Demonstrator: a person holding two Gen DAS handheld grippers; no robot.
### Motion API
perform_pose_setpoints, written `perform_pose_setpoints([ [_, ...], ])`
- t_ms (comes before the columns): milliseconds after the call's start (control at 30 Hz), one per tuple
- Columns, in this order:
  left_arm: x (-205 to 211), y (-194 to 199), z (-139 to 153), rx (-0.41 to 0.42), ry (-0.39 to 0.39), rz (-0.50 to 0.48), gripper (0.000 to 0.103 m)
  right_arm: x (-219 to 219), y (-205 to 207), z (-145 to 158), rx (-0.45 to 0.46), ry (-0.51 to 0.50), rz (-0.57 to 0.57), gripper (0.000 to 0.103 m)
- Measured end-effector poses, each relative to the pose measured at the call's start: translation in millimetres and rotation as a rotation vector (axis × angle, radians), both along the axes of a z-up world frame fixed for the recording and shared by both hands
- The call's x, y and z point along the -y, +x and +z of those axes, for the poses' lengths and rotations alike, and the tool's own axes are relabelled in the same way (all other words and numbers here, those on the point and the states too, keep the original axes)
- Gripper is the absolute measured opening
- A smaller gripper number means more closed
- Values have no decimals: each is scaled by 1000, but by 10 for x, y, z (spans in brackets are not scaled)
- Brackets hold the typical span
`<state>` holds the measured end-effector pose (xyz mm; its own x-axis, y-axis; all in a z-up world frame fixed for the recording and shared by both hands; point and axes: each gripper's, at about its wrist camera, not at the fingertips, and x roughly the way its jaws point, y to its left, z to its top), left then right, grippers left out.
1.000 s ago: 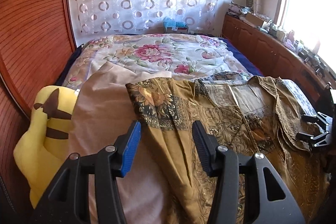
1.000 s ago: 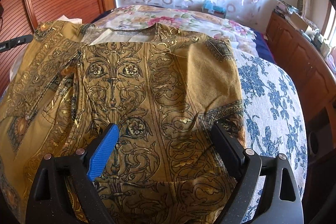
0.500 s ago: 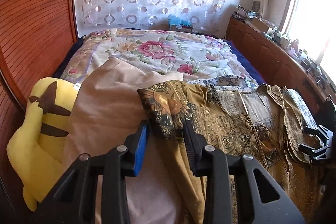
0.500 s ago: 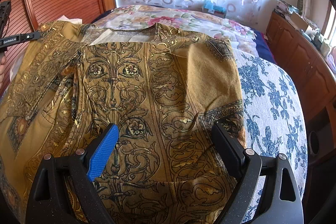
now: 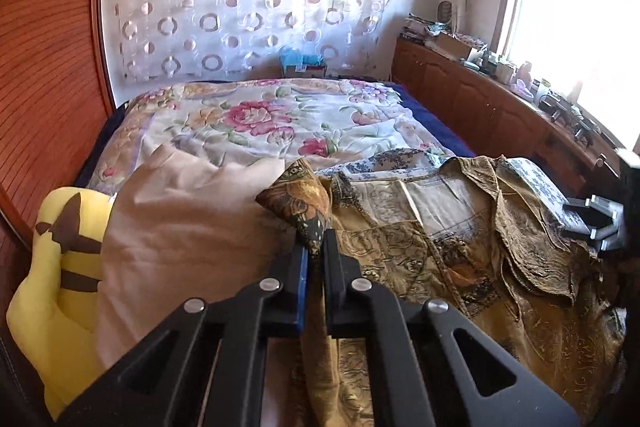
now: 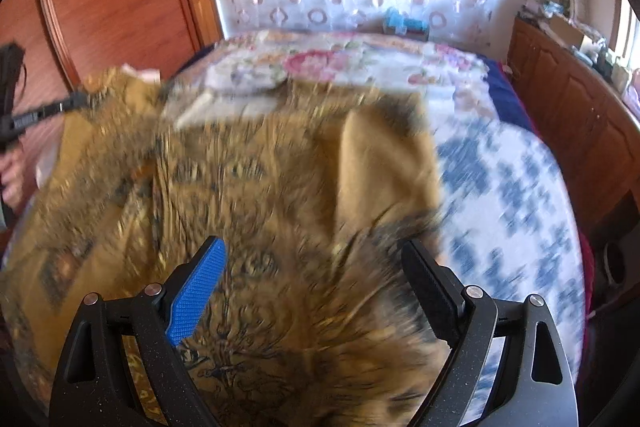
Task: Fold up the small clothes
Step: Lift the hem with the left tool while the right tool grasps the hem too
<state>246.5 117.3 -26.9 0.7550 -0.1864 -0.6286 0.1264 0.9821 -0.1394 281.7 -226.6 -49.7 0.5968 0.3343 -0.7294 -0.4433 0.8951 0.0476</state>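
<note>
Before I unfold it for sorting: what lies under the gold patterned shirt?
Under the gold patterned shirt a beige cloth shows on one side and a blue-flowered white cloth on the other. Whatever lies beneath its middle is covered.

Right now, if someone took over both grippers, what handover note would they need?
Left gripper: shut on the sleeve corner of the mustard patterned garment, bunched upward.
Right gripper: open, over the garment's other side, gripping nothing; its view is blurred.
Garment lies spread on the bed, partly over a beige cloth.
Done: one corner gripped. Left: probably all the folds.
</note>
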Motion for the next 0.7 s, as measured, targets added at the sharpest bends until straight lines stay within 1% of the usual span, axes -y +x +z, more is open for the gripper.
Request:
perform_pose_setpoints([
  [67,6,-4,16,5,-1,4,2,71,141,156,34,-9,-15,91],
  [133,-13,1,11,4,-12,8,2,144,345,214,34,-14,-24,91],
  [233,-20,12,-12,-2,-14,12,2,244,679,177,-11,-2,-21,90],
  [333,-4,7,-22,-1,-12,8,2,306,1005,5,-79,-16,-25,85],
  [400,20,-11,-28,3,-12,4,2,314,1183,-163,-128,-26,-33,76],
  [433,29,-25,-26,11,-13,5,2,310,1254,-233,-151,-28,-34,73],
  [467,33,-35,-24,16,-17,5,2,329,1292,-265,-160,-31,-36,66],
  [500,48,-44,-28,17,-17,5,2,331,1309,-254,-141,-38,-33,61],
  [533,66,-61,-25,21,-14,4,2,297,1334,-252,-147,-39,-21,55],
  [600,93,-115,2,42,-11,6,2,280,1352,-238,-166,-18,-3,39],
  [633,99,-140,19,50,-16,6,1,235,1342,-239,-169,-23,18,33],
  [667,106,-180,49,62,-22,7,1,184,1321,-240,-163,-44,33,20],
  [700,114,-217,84,75,-28,7,1,157,1306,-242,-153,-67,40,13],
])
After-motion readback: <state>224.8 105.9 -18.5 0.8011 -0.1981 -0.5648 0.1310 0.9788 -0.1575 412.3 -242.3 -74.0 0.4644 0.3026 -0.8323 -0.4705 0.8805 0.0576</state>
